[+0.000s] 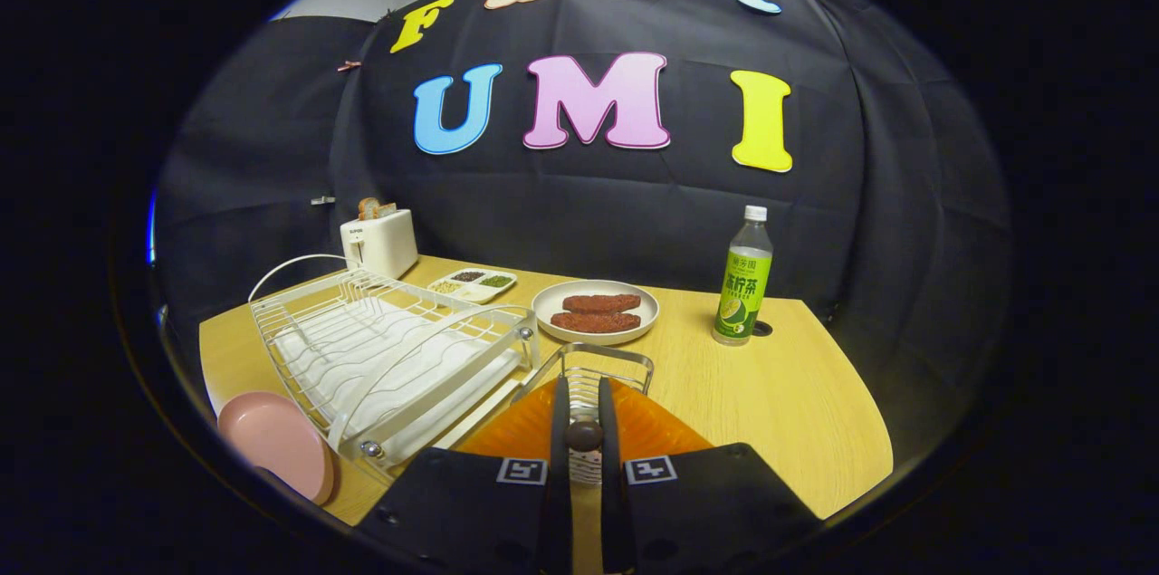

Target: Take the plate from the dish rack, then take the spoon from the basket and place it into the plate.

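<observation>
While the fingers press together, the entries stand thus:
Gripper (584,416): fingers nearly closed, pinching the dark rounded end of a spoon (584,435).
Wire basket (593,367): just beyond the fingers, over an orange ribbed mat (652,430).
White wire dish rack (389,349): left of the basket.
Round pink plate (276,444): on the wooden desk (779,394), at the rack's near left corner.
Beige plate of brown patties (595,312): behind the basket.
Green-labelled bottle (742,281): right of that plate.
</observation>
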`<state>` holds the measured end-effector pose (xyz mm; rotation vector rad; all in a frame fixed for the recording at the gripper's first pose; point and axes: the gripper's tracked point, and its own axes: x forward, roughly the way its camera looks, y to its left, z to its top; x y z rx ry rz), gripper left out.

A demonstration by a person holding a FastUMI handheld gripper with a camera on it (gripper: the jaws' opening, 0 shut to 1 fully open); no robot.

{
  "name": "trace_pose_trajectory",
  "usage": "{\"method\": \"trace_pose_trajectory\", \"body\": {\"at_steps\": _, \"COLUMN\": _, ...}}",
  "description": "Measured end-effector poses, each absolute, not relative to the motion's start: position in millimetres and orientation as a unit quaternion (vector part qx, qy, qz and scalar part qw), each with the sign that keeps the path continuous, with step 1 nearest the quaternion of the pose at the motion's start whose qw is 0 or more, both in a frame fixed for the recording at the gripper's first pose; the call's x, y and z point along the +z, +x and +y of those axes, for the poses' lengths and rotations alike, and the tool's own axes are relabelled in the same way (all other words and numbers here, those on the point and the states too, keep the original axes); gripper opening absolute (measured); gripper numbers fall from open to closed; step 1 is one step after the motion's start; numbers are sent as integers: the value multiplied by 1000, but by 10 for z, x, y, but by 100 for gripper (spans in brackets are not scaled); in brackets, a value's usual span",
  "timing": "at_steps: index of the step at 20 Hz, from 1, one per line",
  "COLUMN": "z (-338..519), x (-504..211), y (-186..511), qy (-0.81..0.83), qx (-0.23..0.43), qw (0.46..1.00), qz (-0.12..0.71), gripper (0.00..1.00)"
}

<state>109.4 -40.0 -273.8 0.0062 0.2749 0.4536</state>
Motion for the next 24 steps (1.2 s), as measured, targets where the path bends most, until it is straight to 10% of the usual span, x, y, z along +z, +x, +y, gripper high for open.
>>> {"method": "trace_pose_trajectory", "body": {"at_steps": 24, "z": -323, "x": -1393, "y": 787, "qy": 19, "qx": 247, "qw": 961, "qz": 124, "gripper": 12}}
